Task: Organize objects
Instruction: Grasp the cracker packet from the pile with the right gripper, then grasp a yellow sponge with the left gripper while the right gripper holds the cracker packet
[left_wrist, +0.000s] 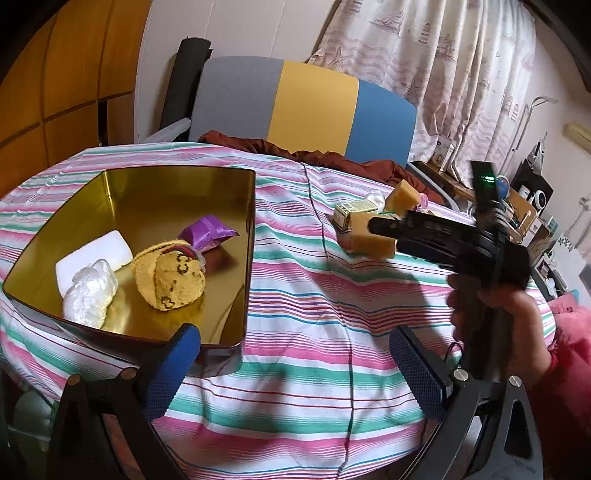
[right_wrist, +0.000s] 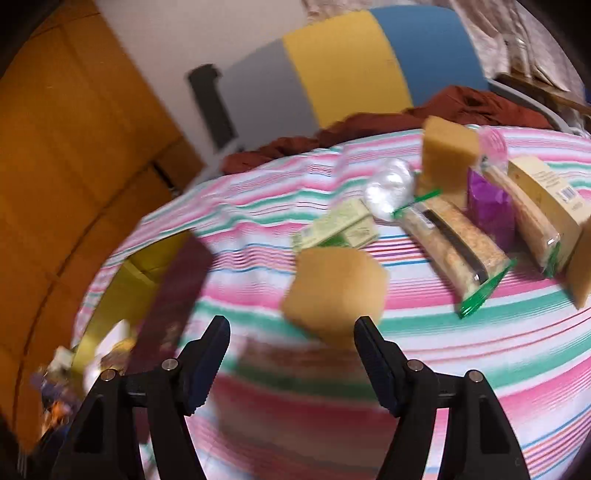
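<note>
Sponge (right_wrist: 334, 291) loose before released right gripper (right_wrist: 291, 343); snack packets (right_wrist: 452, 240) behind, tin (left_wrist: 147, 192) left.

Soft daylight; right view motion-blurred

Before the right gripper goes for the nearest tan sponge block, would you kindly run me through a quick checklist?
1. Right gripper open and empty: ok.
2. Tan sponge block just ahead of the jaws, slightly right of centre: ok.
3. Pads touching the block: cannot tell, picture blurred.
4. Left gripper open, empty, over the striped tablecloth: ok.
5. Gold metal tin has free floor beside the yellow knitted pouch: ok.
6. Green-and-cream carton behind the block, apart from it: ok.
</note>
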